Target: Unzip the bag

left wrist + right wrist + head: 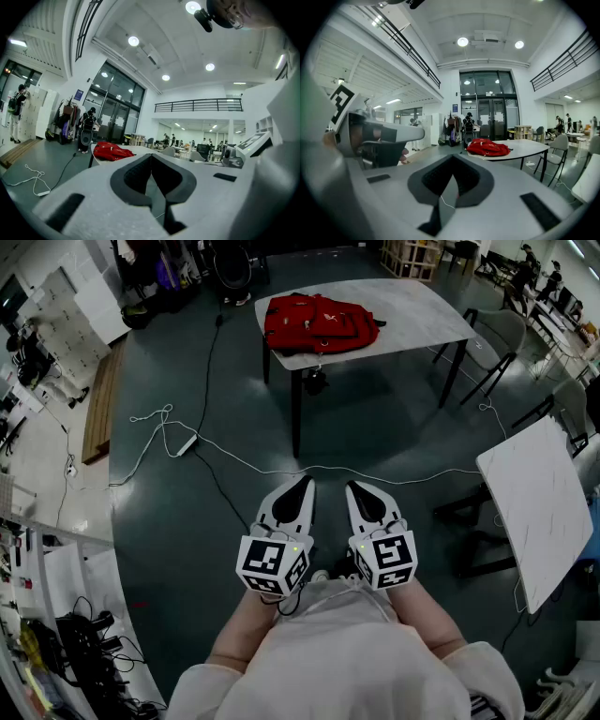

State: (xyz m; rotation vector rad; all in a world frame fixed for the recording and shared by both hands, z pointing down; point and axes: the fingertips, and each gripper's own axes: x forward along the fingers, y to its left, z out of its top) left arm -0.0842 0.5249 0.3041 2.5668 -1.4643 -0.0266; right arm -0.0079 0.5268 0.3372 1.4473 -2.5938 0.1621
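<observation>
A red backpack (319,322) lies flat on a pale table (422,310) far ahead across the floor. I hold both grippers close to my body, side by side and pointing toward it, well short of the table. The left gripper (304,480) has its jaws together with nothing between them. The right gripper (355,486) is likewise shut and empty. In the left gripper view the backpack (111,151) shows small beyond the closed jaw tips (151,155). In the right gripper view the backpack (487,146) sits on the table above the closed tips (452,157).
A white cable (234,460) and a power strip (186,444) trail across the dark floor between me and the table. A white tabletop (534,512) stands at my right, a chair (502,334) beside the far table, and a wooden board (98,404) at the left.
</observation>
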